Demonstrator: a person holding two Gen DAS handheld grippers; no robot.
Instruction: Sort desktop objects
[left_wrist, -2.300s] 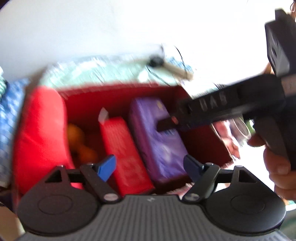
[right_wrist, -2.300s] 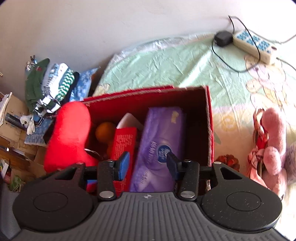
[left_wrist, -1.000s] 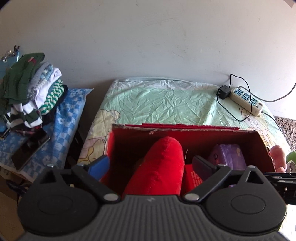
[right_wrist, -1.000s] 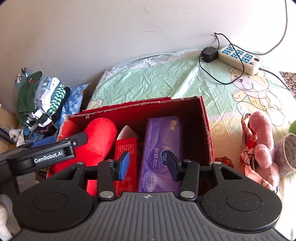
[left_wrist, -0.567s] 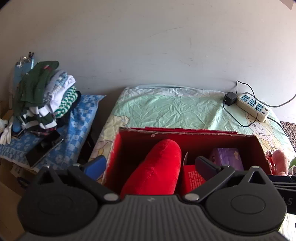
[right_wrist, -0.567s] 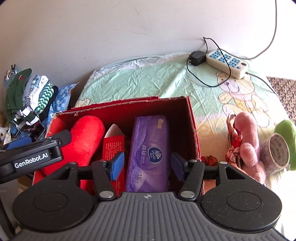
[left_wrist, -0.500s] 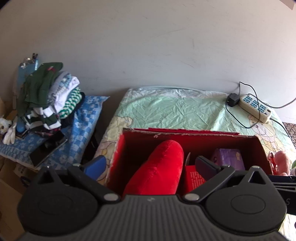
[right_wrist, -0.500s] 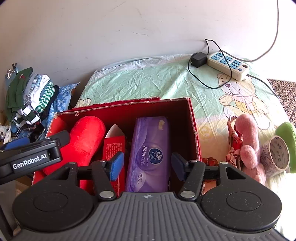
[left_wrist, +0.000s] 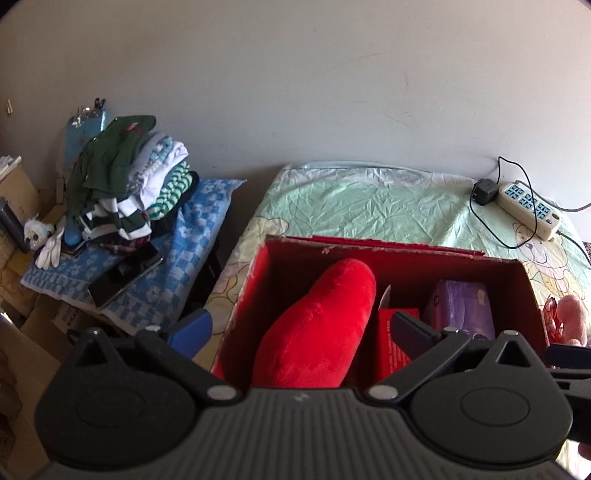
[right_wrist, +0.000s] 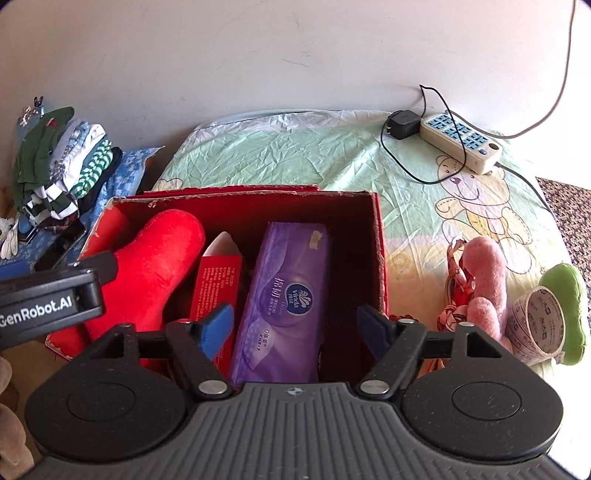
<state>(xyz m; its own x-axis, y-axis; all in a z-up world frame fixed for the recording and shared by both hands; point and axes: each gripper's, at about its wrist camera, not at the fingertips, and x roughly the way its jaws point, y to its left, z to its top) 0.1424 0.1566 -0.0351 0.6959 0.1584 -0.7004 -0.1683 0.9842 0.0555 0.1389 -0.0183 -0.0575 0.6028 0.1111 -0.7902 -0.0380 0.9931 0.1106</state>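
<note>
A red cardboard box (right_wrist: 380, 251) (left_wrist: 258, 266) sits on the table's green cloth. In it lie a red plush toy (right_wrist: 155, 254) (left_wrist: 321, 325), a red carton (right_wrist: 218, 280) (left_wrist: 386, 343) and a purple tissue pack (right_wrist: 288, 295) (left_wrist: 461, 306). My left gripper (left_wrist: 299, 326) is open and empty above the box's near left side. My right gripper (right_wrist: 297, 325) is open and empty above the tissue pack. A pink plush toy (right_wrist: 480, 280), a tape roll (right_wrist: 539, 321) and a green plush (right_wrist: 569, 295) lie right of the box.
A white power strip (right_wrist: 461, 142) with a black charger (right_wrist: 402, 123) and cables lies at the back right by the wall. Left of the table, folded clothes (left_wrist: 122, 184) and a phone (left_wrist: 125, 273) rest on a blue checked cloth (left_wrist: 177, 258).
Both grippers have pulled back and up from the box. The right jaws have opened wider. The left gripper let go of the red plush, which stays in the box.
</note>
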